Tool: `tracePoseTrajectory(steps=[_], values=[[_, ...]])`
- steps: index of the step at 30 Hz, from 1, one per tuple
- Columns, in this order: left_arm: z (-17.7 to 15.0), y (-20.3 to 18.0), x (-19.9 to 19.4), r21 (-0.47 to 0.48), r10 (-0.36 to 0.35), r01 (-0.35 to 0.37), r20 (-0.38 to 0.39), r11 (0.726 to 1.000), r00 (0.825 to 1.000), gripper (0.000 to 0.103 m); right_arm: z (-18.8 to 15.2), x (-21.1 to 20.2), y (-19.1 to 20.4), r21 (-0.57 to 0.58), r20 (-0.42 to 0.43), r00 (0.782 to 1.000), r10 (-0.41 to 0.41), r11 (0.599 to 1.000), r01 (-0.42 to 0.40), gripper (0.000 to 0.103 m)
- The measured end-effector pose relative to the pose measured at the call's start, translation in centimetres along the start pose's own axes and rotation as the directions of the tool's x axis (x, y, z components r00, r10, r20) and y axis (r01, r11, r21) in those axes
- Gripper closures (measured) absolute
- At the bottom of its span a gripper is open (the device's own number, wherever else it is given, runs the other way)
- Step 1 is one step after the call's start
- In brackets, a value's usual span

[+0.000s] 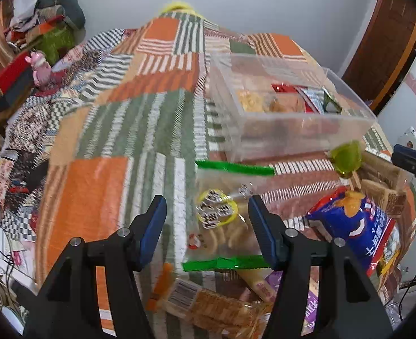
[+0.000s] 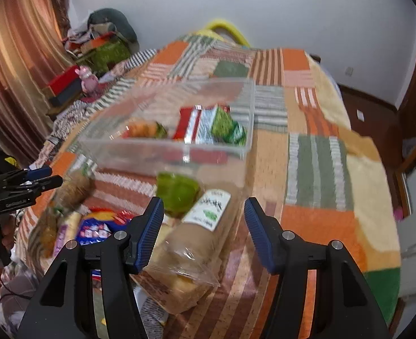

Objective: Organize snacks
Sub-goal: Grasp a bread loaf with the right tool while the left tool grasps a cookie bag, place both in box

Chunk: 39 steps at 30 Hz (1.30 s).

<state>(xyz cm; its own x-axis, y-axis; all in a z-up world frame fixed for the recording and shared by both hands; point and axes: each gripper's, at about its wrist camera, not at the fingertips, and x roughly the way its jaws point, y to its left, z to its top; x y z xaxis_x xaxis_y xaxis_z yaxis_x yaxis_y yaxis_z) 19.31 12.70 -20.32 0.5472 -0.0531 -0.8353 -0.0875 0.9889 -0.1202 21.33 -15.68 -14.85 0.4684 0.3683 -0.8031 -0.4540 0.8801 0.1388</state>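
My left gripper hangs over a clear biscuit bag with green sealed ends, jaws spread wide, nothing between the pads, the bag lying between the 2 fingers' lines. My right gripper is likewise released, above a clear-wrapped loaf with a white label.

The clear plastic bin sits on the patchwork blanket just beyond the snack pile, its near wall facing me, already holding red, silver and green packets. A green jelly cup lies just before that near wall. A blue chip bag and wafer packs crowd the pile's right side; a cracker pack lies nearest me.

Left of the bin the blanket is open; in the right view it is open to the right of the bin as far as the bed edge.
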Motion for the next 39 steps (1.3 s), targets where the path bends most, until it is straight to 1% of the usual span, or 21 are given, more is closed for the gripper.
tracePoseTrajectory(steps=[1, 3, 6, 10, 13, 15, 17, 18, 19, 20, 21, 24, 27, 30, 35, 39], values=[[-0.2, -0.3, 0.4, 0.006, -0.008, 0.008, -0.010, 1.000, 1.000, 0.043, -0.3, 0.2, 0.0, 0.006, -0.010, 1.000, 0.004, 1.000, -0.004, 0.046], [-0.4, -0.7, 1.0, 0.018, -0.020, 0.020, -0.019, 1.000, 1.000, 0.041, -0.6, 0.7, -0.2, 0.027, -0.023, 1.000, 0.016, 1.000, -0.016, 0.040], [-0.6, -1.3, 1.8, 0.036, -0.020, 0.021, -0.031, 0.999, 0.999, 0.040, -0.6, 1.1, -0.4, 0.048, -0.032, 0.999, 0.035, 0.998, -0.033, 0.038], [-0.7, -1.3, 3.4, 0.026, -0.021, 0.022, -0.067, 0.999, 0.998, 0.040, -0.7, 1.9, -0.1, 0.047, -0.056, 0.997, 0.045, 0.998, -0.042, 0.038], [-0.7, -1.2, 4.1, 0.018, -0.014, 0.016, -0.072, 1.000, 0.997, 0.040, -0.6, 2.6, -0.2, 0.055, -0.081, 0.995, 0.056, 0.997, -0.052, 0.039], [-0.7, -1.2, 4.4, 0.016, -0.017, 0.018, -0.070, 1.000, 0.997, 0.041, -0.6, 3.3, -0.2, 0.057, -0.109, 0.992, 0.063, 0.997, -0.057, 0.042], [-0.7, -1.2, 4.5, 0.014, -0.019, 0.020, -0.058, 1.000, 0.998, 0.044, -0.7, 3.5, -0.3, 0.067, -0.115, 0.991, 0.075, 0.995, -0.067, 0.046], [-0.7, -1.2, 4.5, 0.016, -0.019, 0.020, -0.055, 1.000, 0.998, 0.047, -0.8, 3.4, -0.4, 0.068, -0.109, 0.991, 0.072, 0.996, -0.065, 0.053], [-0.7, -1.3, 4.5, 0.022, -0.016, 0.017, -0.049, 1.000, 0.999, 0.050, -0.8, 3.3, -0.5, 0.065, -0.104, 0.993, 0.060, 0.996, -0.054, 0.056], [-0.6, -1.3, 4.4, 0.027, -0.013, 0.015, -0.044, 1.000, 0.999, 0.052, -0.7, 3.2, -0.5, 0.063, -0.100, 0.994, 0.048, 0.997, -0.042, 0.063], [-0.7, -1.4, 4.3, 0.032, -0.012, 0.013, -0.040, 0.999, 0.999, 0.054, -0.9, 3.1, -0.7, 0.065, -0.095, 0.995, 0.039, 0.997, -0.033, 0.066], [-0.7, -1.6, 3.7, 0.039, -0.012, 0.013, -0.026, 0.999, 1.000, 0.055, -1.2, 2.6, -1.3, 0.079, -0.081, 0.995, 0.052, 0.996, -0.045, 0.067], [-0.6, -1.8, 3.0, 0.039, -0.011, 0.011, -0.008, 0.999, 1.000, 0.056, -1.6, 1.9, -1.3, 0.063, -0.061, 0.998, 0.021, 0.998, -0.017, 0.068], [-0.3, -1.9, 2.1, 0.040, -0.010, 0.010, 0.014, 0.999, 1.000, 0.056, -1.8, 0.9, -1.4, 0.054, -0.042, 0.999, 0.009, 0.999, -0.007, 0.068], [0.8, -2.3, -0.1, 0.037, -0.016, 0.013, 0.070, 0.999, 0.997, 0.056, -1.3, -1.4, -1.6, 0.051, 0.012, 1.000, 0.000, 0.999, -0.001, 0.068], [2.1, -2.7, -2.1, 0.039, -0.027, 0.022, 0.126, 0.999, 0.992, 0.056, -0.3, -3.1, -1.6, 0.051, 0.067, 0.998, -0.009, 0.999, 0.005, 0.068]])
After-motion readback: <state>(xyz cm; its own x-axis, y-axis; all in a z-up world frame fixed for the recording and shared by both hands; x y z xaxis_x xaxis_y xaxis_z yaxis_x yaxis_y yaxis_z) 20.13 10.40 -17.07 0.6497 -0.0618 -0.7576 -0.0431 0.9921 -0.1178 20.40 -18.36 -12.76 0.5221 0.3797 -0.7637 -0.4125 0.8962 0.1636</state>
